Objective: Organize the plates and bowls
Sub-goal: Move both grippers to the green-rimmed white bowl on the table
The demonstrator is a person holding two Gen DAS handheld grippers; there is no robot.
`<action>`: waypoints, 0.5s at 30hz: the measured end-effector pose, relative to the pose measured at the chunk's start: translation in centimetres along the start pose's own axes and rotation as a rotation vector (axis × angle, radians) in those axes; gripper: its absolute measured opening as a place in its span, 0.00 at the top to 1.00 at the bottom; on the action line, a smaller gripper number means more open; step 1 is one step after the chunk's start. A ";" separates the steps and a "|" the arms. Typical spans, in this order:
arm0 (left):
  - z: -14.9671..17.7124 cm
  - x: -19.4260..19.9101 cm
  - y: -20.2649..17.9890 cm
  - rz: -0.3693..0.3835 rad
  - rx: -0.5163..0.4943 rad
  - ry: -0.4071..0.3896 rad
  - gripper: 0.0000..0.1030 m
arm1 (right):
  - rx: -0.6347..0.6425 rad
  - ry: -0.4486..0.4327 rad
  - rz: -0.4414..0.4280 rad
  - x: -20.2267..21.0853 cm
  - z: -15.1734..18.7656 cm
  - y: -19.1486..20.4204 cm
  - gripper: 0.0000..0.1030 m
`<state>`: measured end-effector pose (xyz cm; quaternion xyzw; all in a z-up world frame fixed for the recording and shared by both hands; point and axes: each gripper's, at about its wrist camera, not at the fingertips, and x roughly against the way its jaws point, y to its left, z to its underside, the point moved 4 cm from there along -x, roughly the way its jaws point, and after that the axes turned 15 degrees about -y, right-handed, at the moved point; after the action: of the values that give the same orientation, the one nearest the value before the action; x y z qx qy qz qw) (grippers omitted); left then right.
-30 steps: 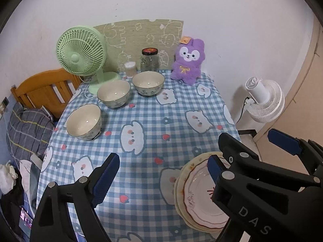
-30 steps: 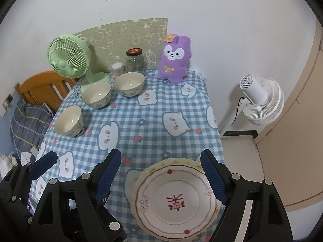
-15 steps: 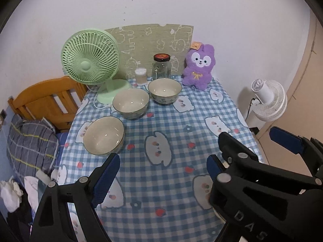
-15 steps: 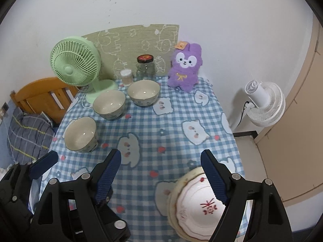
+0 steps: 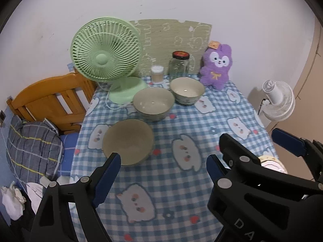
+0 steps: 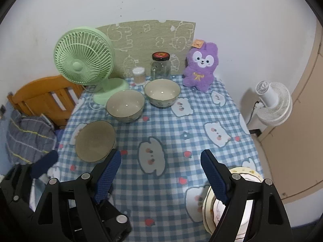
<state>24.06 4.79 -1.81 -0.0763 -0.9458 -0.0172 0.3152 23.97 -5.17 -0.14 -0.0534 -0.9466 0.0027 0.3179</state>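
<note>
A: Biggest first. Table (image 6: 171, 191) under a blue check cloth with cartoon animals, pushed against a white wall. Wooden bed frame (image 5: 50, 100) off its left edge, a plaid pillow (image 5: 32, 151) below that.

B: And standing on the table?

A: Back row: green fan (image 5: 106, 49) at the left, a beige printed mat (image 5: 173, 38) leaning on the wall behind it, purple plush (image 5: 217, 65) at the right. A white fan (image 6: 272, 102) sits on the floor beyond the right edge.

B: Task items?

A: Plates (image 6: 210, 199) stacked at the near right corner, partly hidden by the right gripper's finger. Three bowls run in a diagonal on the left half: near bowl (image 5: 128, 141), middle bowl (image 5: 153, 102), far bowl (image 5: 186, 89). All upright; middle and far look almost touching, the near one sits a little apart.

B: Small stuff?

A: Glass jar (image 5: 179, 64) with a dark lid, and a small tub (image 5: 157, 73) beside it, both behind the bowls.

B: Grippers?

A: Left gripper (image 5: 161, 167) jaws spread wide, only cloth between them, the near bowl just past its left finger. Right gripper (image 6: 161, 169) likewise wide, gripping nothing, over the cloth between the near bowl and the plates.
</note>
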 end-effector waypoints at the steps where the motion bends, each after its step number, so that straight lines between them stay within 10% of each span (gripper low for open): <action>1: 0.0 -0.1 0.4 -0.008 -0.004 -0.003 0.15 | -0.003 0.001 -0.002 -0.3 0.0 0.5 0.19; 15: 1.4 -4.9 6.9 -0.021 0.011 0.043 0.23 | -0.030 0.048 -0.046 -5.6 0.9 6.6 0.19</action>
<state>28.10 11.05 -5.99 -0.0643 -0.9397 -0.0169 0.3354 28.49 0.89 -4.46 -0.0363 -0.9397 -0.0202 0.3394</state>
